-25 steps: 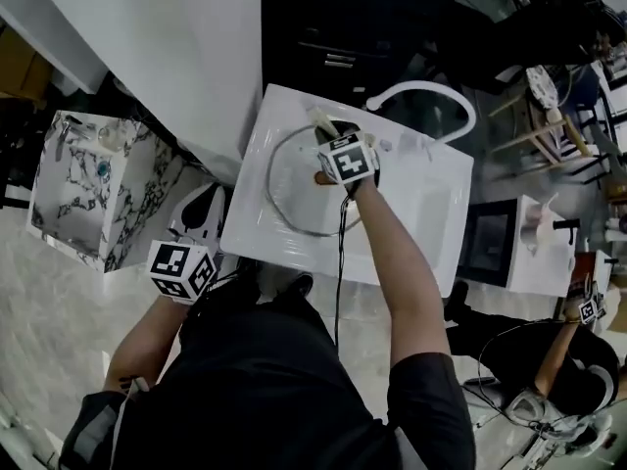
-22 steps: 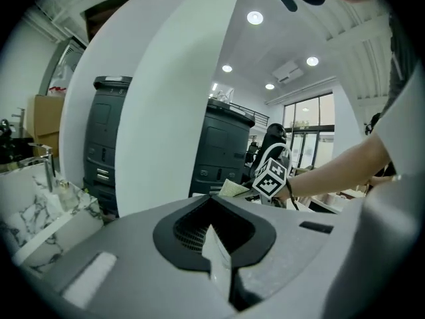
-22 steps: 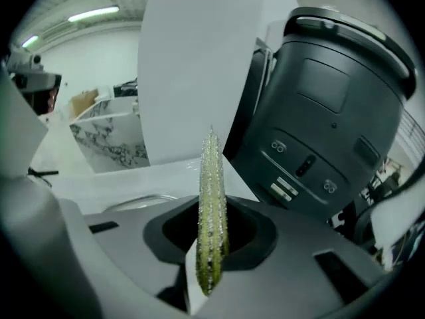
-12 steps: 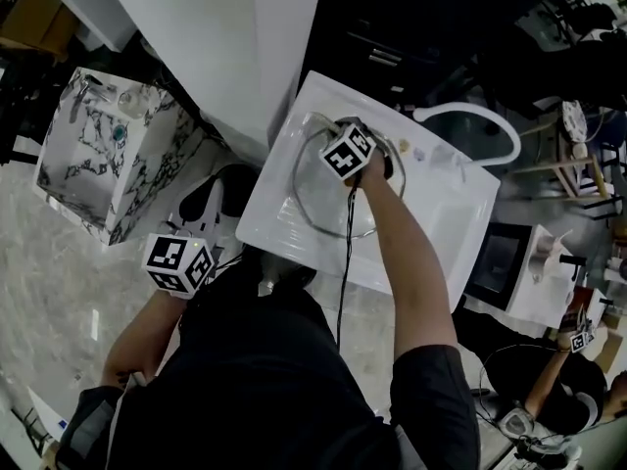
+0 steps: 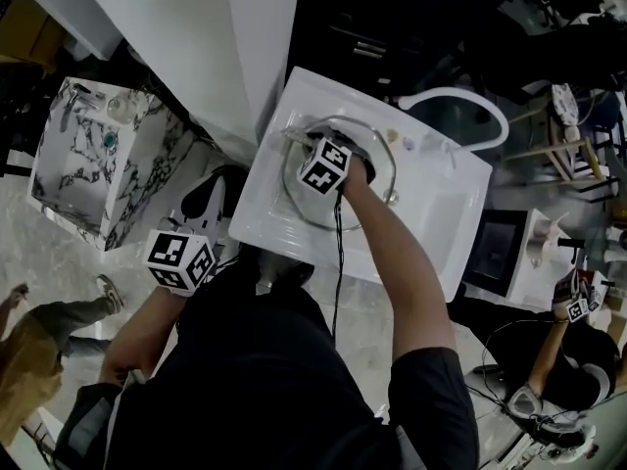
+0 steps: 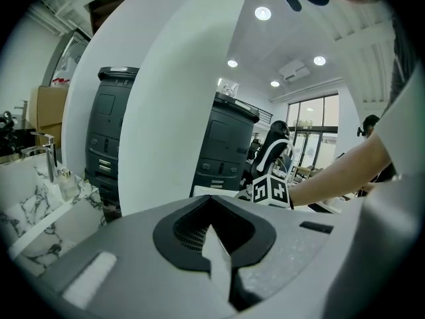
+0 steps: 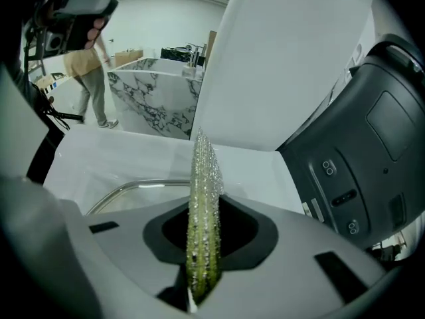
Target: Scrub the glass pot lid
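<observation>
The glass pot lid [image 5: 308,205], round with a metal rim, lies in the white sink basin [image 5: 431,204]. My right gripper [image 5: 325,166] is over the lid's middle, shut on a yellow-green scrubbing sponge [image 7: 202,205] that sticks out past the jaws. The lid's rim [image 7: 130,190] curves just beyond the sponge in the right gripper view. My left gripper [image 5: 180,260] hangs off the sink's left front corner, away from the lid. Its jaws are shut with nothing between them [image 6: 216,244]. The right gripper's marker cube [image 6: 271,190] shows ahead of it.
A white curved faucet hose [image 5: 460,101] arcs behind the sink. A marble-patterned cabinet [image 5: 88,155] stands to the left, a tall white panel [image 5: 196,27] behind it. A person [image 5: 49,331] walks at lower left; another person [image 5: 568,360] sits at lower right. Dark machines [image 6: 226,145] stand beyond.
The right gripper with the sponge has slid leftward across the lid. The left gripper has stayed at the side. A walking person has come into view at lower left.
</observation>
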A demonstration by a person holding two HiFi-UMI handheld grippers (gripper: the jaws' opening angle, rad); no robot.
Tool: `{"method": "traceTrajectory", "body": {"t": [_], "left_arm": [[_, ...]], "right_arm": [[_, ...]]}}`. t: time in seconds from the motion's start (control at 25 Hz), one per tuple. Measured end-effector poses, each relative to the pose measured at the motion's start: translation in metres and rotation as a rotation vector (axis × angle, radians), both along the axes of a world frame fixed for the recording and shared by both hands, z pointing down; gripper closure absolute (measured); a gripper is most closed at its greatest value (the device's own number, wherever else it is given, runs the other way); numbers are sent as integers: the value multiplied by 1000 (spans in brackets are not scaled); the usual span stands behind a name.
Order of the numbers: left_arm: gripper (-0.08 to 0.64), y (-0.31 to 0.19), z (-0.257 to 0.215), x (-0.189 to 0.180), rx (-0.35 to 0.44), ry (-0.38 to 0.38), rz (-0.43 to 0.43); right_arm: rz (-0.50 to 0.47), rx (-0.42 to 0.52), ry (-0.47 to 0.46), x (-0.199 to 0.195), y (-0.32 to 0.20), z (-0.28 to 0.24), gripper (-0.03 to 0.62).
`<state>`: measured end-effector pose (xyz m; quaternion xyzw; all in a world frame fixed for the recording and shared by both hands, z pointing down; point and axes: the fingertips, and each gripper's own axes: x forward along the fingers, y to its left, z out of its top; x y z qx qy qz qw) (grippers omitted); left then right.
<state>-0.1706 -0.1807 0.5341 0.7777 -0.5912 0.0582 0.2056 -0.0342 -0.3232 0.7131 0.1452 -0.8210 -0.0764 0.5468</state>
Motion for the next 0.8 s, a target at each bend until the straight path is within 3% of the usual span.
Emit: {"method": "traceTrajectory", "body": {"t": [0.8], "left_arm": [[560, 12, -5, 37, 7, 5, 62]], "right_arm": [[-174, -16, 19, 3, 101, 4, 526]]}}
